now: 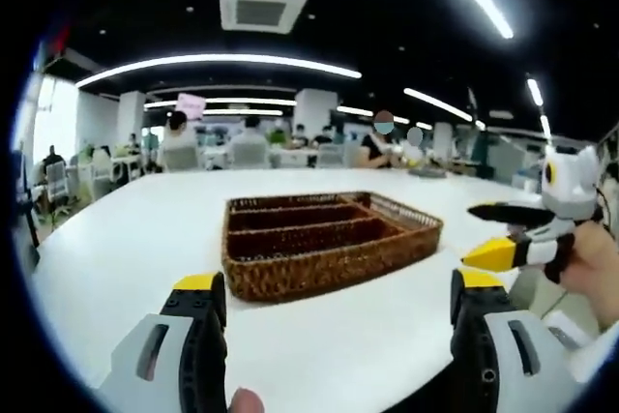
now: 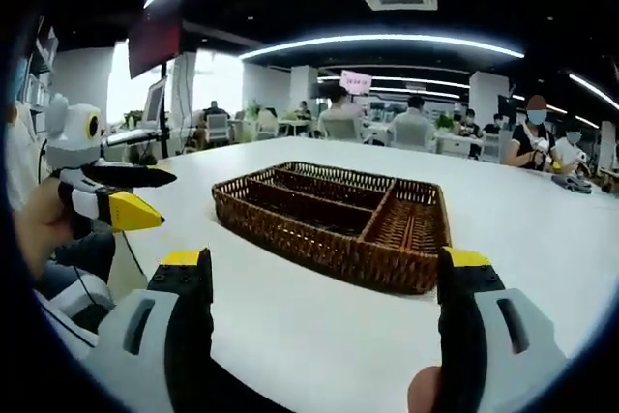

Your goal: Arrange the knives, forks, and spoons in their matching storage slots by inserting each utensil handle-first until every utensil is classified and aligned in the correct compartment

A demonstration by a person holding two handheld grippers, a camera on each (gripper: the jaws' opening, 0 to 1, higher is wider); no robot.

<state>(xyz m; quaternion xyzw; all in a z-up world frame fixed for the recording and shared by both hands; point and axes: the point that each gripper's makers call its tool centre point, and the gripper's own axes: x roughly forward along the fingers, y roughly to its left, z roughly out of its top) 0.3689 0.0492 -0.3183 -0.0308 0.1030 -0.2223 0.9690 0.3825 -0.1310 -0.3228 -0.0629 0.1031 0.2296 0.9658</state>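
In the left gripper view, the left tool (image 1: pixel 331 309) rises nearest the camera at six o'clock, its two yellow-tipped jaws standing wide apart with nothing between them. Beyond them, near the centre, a brown wicker tray (image 1: pixel 329 263) sits on the white bench (image 1: pixel 126 249); its long slots and one short end slot look bare. At three o'clock the right tool (image 1: pixel 503 234) comes into view, held in a hand (image 1: pixel 595 273), its jaws spread and holding nothing.

In the right gripper view, the right tool's jaws stand far apart at six o'clock over the bench. The tray lies ahead toward twelve o'clock, slightly right of centre. At nine o'clock the left tool shows, jaws parted and bare. People (image 2: pixel 414 123) sit at desks far behind.
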